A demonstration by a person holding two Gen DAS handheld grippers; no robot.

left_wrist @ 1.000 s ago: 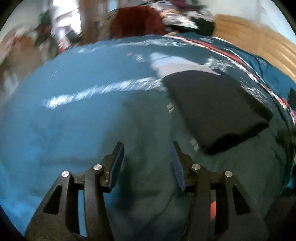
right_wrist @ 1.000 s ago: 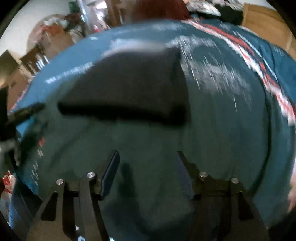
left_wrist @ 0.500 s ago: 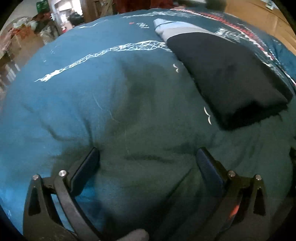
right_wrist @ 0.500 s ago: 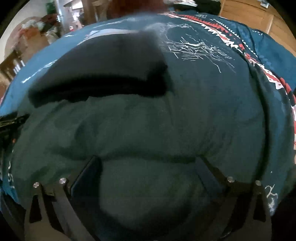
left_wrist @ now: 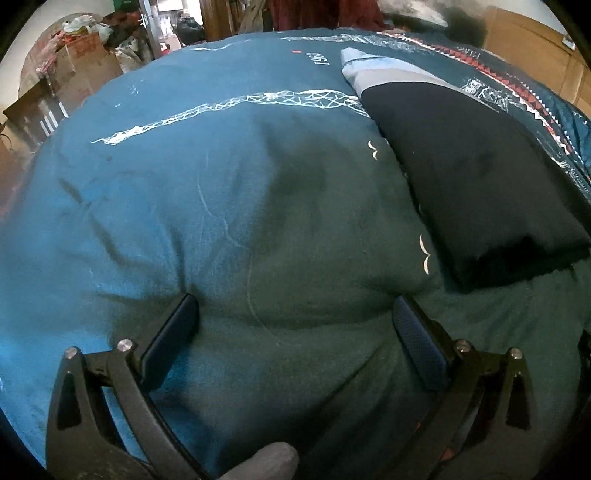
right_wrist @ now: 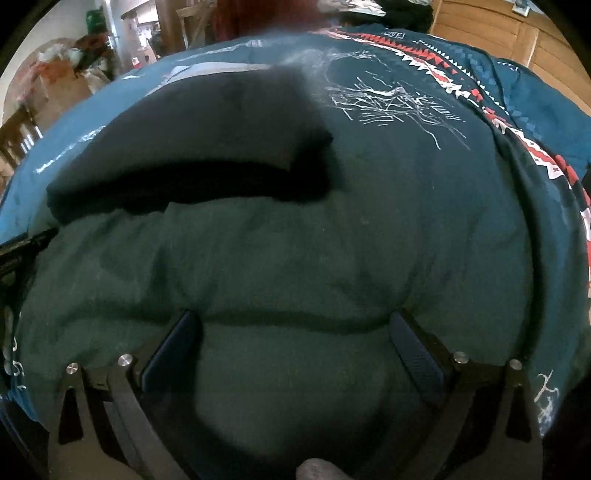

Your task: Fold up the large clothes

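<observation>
Both the left gripper (left_wrist: 293, 317) and the right gripper (right_wrist: 295, 332) stood spread wide, pressed into the teal bedspread (left_wrist: 221, 206), holding nothing, while the folded black garment (left_wrist: 476, 188) lay beyond them, its far edge blurred in the right view.

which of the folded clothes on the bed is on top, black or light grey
The black folded garment; it lies over the light grey one, which only pokes out at the far end.

A teal fabric bedspread (left_wrist: 184, 192) carries white net-like line prints and a red, white and black zigzag band. On it lies a folded black cloth garment (left_wrist: 476, 184) with a pale grey-blue end. Behind stands light brown wooden panelling (right_wrist: 491, 33).
</observation>
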